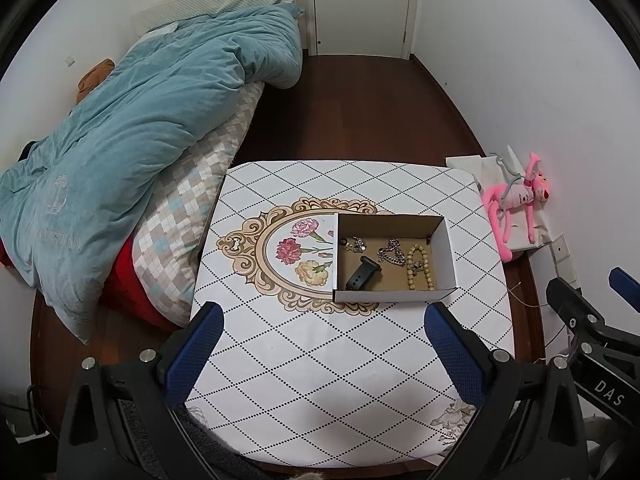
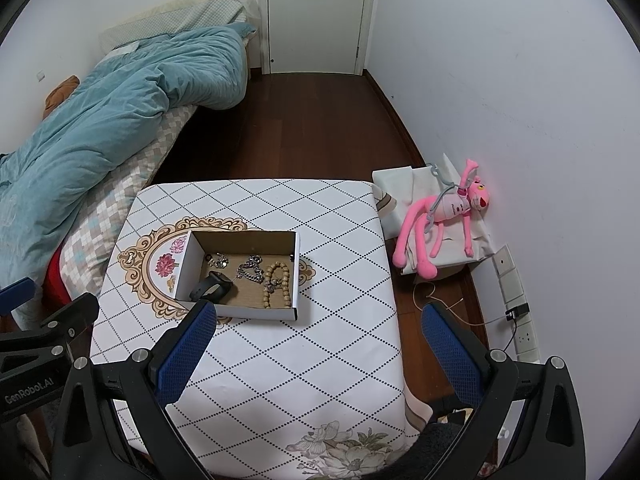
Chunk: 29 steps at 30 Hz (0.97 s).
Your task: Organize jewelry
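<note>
A shallow cardboard box (image 1: pixel 444 246) (image 2: pixel 294 276) sits on the patterned table (image 1: pixel 320 360) (image 2: pixel 300 360). Inside lie a black watch band (image 1: pixel 362 278) (image 2: pixel 210 289), a silver chain (image 1: pixel 391 254) (image 2: pixel 250 268), a wooden bead bracelet (image 1: pixel 420 266) (image 2: pixel 274 284) and small silver pieces (image 1: pixel 356 244) (image 2: pixel 218 260). My left gripper (image 1: pixel 322 322) is open and empty, above the table just in front of the box. My right gripper (image 2: pixel 318 320) is open and empty, in front of the box and to its right.
A bed with a teal quilt (image 1: pixel 120 140) (image 2: pixel 100 112) runs along the table's left side. A pink plush toy (image 1: pixel 516 200) (image 2: pixel 444 216) lies on white bags at the right wall. Wall sockets and cables (image 2: pixel 516 312) are at the right. A white door (image 2: pixel 316 16) is at the back.
</note>
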Tool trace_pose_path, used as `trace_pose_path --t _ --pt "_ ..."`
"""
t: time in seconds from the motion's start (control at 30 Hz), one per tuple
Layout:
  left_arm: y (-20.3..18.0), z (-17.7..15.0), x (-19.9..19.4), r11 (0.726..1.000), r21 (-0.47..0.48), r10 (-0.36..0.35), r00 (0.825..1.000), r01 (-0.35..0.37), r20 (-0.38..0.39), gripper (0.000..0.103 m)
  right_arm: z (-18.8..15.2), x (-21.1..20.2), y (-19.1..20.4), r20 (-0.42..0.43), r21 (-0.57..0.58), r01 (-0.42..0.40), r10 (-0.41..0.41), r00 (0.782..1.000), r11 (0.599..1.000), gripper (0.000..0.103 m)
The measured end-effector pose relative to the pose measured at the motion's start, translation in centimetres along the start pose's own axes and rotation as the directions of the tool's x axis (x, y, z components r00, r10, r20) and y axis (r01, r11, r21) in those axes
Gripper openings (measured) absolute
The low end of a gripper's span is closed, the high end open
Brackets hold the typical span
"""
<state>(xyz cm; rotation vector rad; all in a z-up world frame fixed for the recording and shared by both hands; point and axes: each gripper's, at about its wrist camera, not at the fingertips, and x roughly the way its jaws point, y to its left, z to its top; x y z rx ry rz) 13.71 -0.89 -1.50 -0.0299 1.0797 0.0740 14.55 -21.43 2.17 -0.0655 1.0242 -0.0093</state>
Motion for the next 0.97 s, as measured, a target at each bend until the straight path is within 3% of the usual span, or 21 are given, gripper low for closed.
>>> trace_pose_path --t 0.97 --pt "0.07 -0.02 -0.19 1.0 -0.002 -0.01 1.0 0.01 -0.002 0.103 0.07 -0.27 0.09 0.0 -0.004 -0.002 0.002 1.0 1.0 0.103"
